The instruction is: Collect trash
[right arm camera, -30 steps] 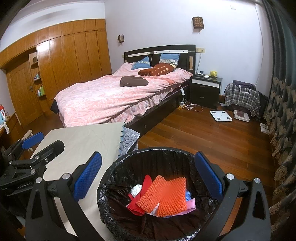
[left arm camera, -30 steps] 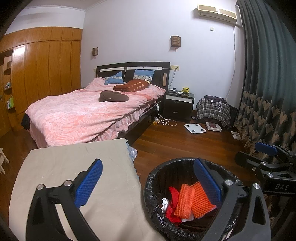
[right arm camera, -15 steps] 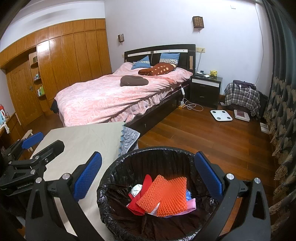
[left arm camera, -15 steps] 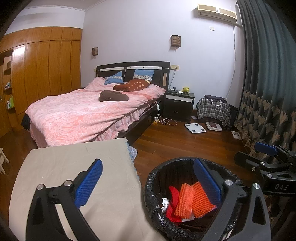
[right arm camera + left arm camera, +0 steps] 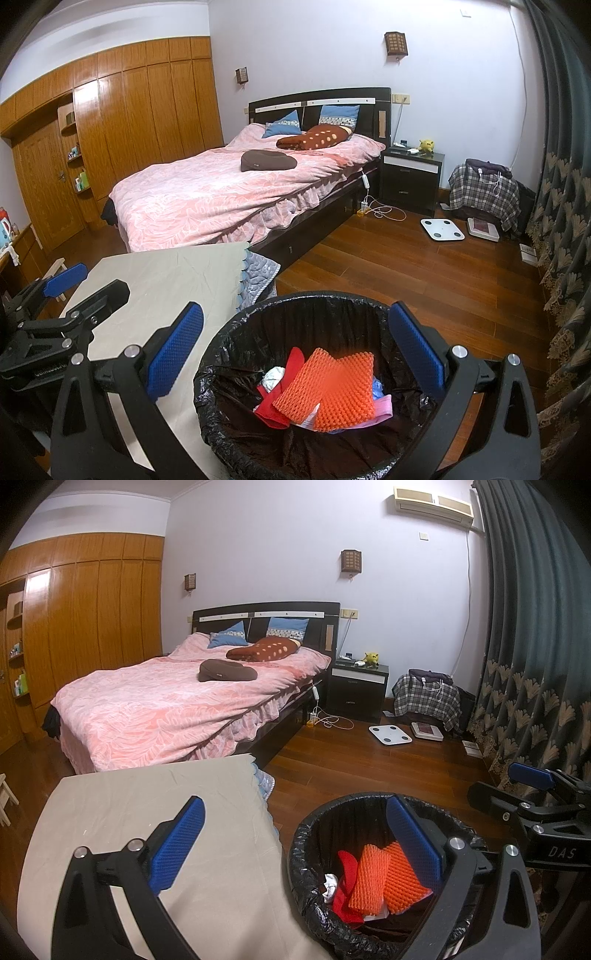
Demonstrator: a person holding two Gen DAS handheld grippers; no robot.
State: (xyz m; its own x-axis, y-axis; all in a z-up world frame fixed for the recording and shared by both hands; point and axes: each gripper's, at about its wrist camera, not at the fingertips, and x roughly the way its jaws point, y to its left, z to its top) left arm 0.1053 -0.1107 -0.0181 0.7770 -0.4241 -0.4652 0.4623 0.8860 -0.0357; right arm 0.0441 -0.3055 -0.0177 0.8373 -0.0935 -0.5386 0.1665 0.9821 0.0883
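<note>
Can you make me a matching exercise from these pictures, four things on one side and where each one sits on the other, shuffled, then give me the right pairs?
Things:
1. orange foam net
2. brown cushion
3. yellow plush toy
4. white bathroom scale

Places:
A. on the dark nightstand
B. on the wooden floor near the plaid-covered pile
C. inside the black-lined trash bin
D. on the pink bedspread

Pairs: 1-C, 2-D, 3-A, 4-B
</note>
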